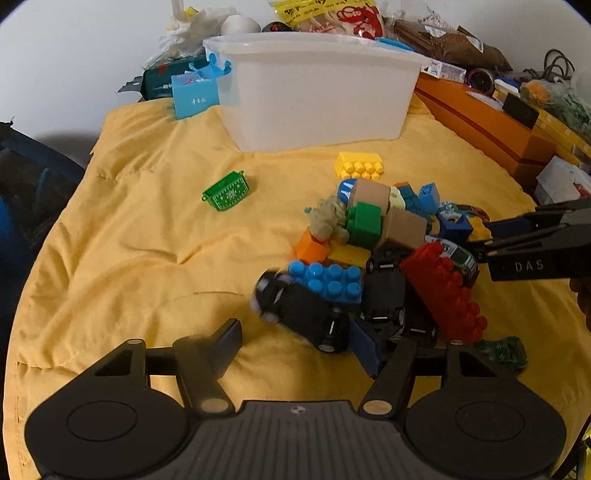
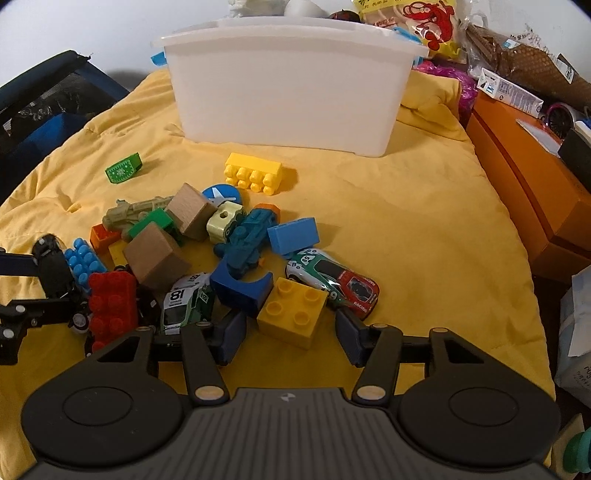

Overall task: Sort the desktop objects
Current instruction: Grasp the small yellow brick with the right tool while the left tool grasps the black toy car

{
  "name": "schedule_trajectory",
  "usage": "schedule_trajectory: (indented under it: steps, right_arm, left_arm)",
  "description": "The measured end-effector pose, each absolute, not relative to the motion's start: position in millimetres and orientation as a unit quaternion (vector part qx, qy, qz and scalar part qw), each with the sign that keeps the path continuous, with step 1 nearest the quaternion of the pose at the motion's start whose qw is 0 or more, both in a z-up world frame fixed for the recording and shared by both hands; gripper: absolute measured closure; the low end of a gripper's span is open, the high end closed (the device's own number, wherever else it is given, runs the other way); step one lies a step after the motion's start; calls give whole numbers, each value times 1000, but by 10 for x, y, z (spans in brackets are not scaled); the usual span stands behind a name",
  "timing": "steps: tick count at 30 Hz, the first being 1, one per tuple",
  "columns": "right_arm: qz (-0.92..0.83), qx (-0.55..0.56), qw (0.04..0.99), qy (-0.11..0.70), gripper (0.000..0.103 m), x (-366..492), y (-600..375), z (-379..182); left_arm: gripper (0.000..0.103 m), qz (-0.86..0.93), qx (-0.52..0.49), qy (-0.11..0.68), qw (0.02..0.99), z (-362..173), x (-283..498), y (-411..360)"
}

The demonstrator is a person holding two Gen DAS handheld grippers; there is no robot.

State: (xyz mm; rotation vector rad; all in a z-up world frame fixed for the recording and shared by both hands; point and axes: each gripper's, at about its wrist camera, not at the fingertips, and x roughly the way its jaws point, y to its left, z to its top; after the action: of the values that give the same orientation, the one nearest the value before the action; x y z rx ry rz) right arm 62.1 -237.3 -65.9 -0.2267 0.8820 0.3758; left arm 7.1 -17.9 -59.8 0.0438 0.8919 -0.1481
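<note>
A heap of toy bricks, wooden cubes and toy cars lies on the yellow cloth (image 1: pixel 147 240) in front of a white bin (image 1: pixel 317 85), (image 2: pixel 288 92). My left gripper (image 1: pixel 295 332) is open, its fingers either side of a blurred black toy car (image 1: pixel 303 314) without touching it. In the right wrist view the left gripper (image 2: pixel 55 288) shows at the left edge. My right gripper (image 2: pixel 291 334), (image 1: pixel 484 240) is open around a yellow square brick (image 2: pixel 291 314). A green-and-red racing car (image 2: pixel 332 280) lies just beyond its right finger.
A yellow long brick (image 1: pixel 359 165) and a small green box (image 1: pixel 226 192) lie apart, nearer the bin. Orange boxes (image 2: pixel 535 177) line the right side. Snack bags (image 1: pixel 332 14) and a blue carton (image 1: pixel 195 96) crowd the back. A dark chair (image 2: pixel 48 110) stands left.
</note>
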Motion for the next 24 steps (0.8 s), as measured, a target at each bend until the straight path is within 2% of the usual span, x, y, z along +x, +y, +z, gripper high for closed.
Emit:
schedule_trajectory:
  steps: [9,11,16,17,24]
  right_arm:
    - [183,-108,882,420,52,633,-2375,-657]
    - [187,-108,881,421,58,637,-2380,-661]
    - [191,-110,881,419,60,630,-2400,-648]
    - [192,-111,881,418,64,624,-2403,-646]
    - [196,-105,883,414,65,599,-2435,-620]
  left_arm:
    - [35,-75,28,413,907,-549,137,-208]
    - [35,-77,31,417,905,-569,147,-224]
    - [34,-74,37,416,905,-605,145,-212]
    - [34,-74,39,417,905,-613,148,-210]
    - [34,-82,34,416,905,-641,163,-167]
